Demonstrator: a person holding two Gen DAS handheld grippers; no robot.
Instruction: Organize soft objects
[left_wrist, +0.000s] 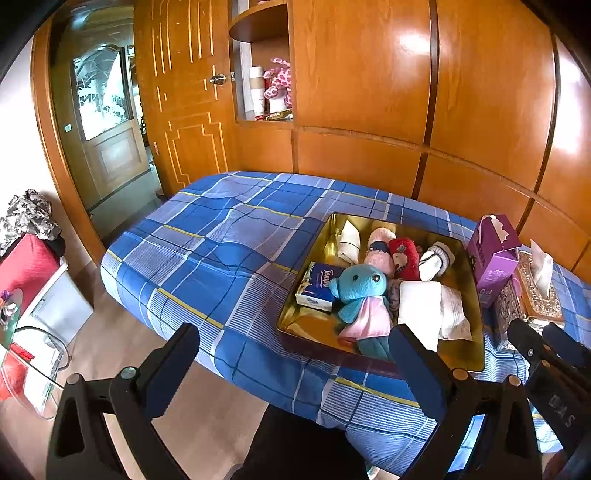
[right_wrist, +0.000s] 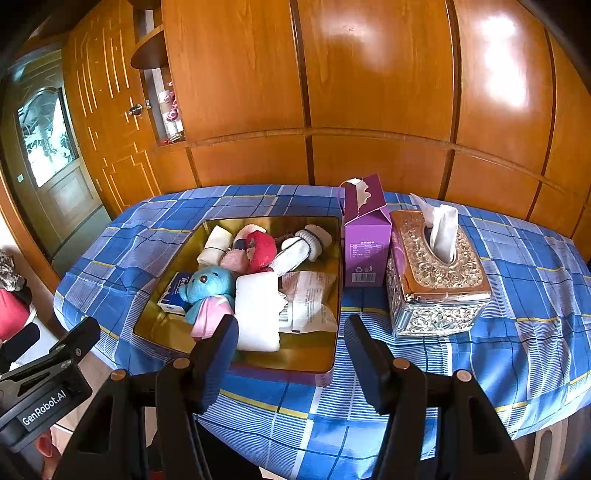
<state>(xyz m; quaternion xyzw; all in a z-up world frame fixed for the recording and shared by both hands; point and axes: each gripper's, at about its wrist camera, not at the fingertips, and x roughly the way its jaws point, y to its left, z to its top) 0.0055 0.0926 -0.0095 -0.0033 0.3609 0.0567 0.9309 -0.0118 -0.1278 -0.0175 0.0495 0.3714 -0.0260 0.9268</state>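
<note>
The left gripper (left_wrist: 295, 354) is seen at the bottom of the left wrist view, fingers spread wide with nothing between them, held off the near edge of the table over bare floor. The right gripper (right_wrist: 291, 343) is likewise seen with fingers apart and empty, at the bottom centre of its own view, just short of the near rim of the gold tray (right_wrist: 162, 325).

The tray sits at centre frame on the blue plaid tablecloth (right_wrist: 517, 280) and is packed with soft objects: a blue plush toy (right_wrist: 208, 284) in a pink dress at the near left, a white foam block (right_wrist: 258, 310) beside it, a plastic-wrapped pack (right_wrist: 308, 299), a tissue pack (right_wrist: 173, 295) partly under the plush, and rolled socks (right_wrist: 255, 247) along the far side.

Only the right wrist view shows in full the purple carton (right_wrist: 367, 240) and the ornate tissue box (right_wrist: 436, 280), standing side by side just right of the tray (cropped at the right edge in the left view). Only the left view shows the open doorway (left_wrist: 110, 129) at upper left, a shelf niche with a pink plush (left_wrist: 279, 83), and floor clutter at lower left.

Open cloth is seen left of the tray and behind it; the wood-panelled wall (right_wrist: 369, 92) runs close along the table's far edge.
</note>
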